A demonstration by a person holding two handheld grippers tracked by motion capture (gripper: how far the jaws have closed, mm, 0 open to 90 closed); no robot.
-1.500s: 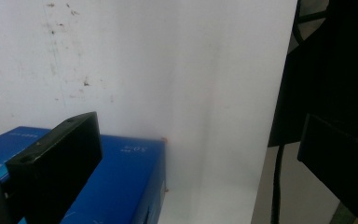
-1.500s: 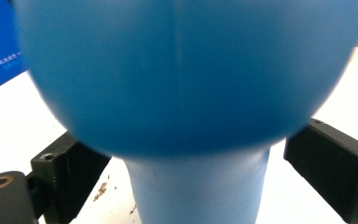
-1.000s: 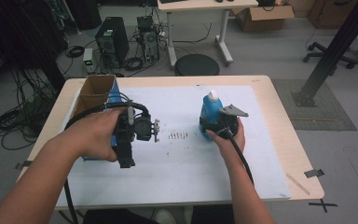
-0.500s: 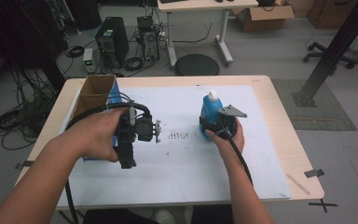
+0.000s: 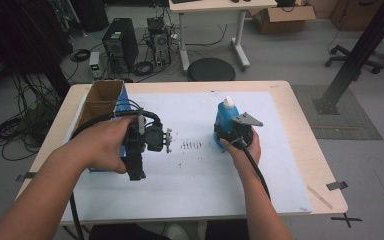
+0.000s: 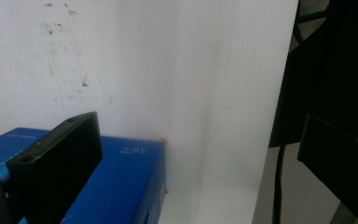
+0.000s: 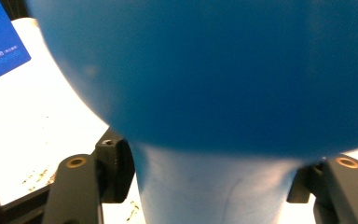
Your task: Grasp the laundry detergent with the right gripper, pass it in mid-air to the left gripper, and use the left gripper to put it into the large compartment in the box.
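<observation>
Blue bottle (image 5: 226, 118) upright between right gripper (image 5: 232, 137) jaws, clamped at its base; left gripper (image 5: 166, 141) jaws apart, blue box (image 6: 116, 186) just beneath one.

Smooth glossy blue plastic bottle (image 5: 227, 120), matt black tongs (image 7: 205, 186), white paper sheet (image 5: 195, 175), brown cardboard box (image 5: 100, 102)

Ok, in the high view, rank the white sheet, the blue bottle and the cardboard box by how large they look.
1. white sheet, covering most of the table.
2. cardboard box and blue bottle: they look roughly alike, and the right gripper hides the bottle's lower part, so I won't rank them.
</observation>
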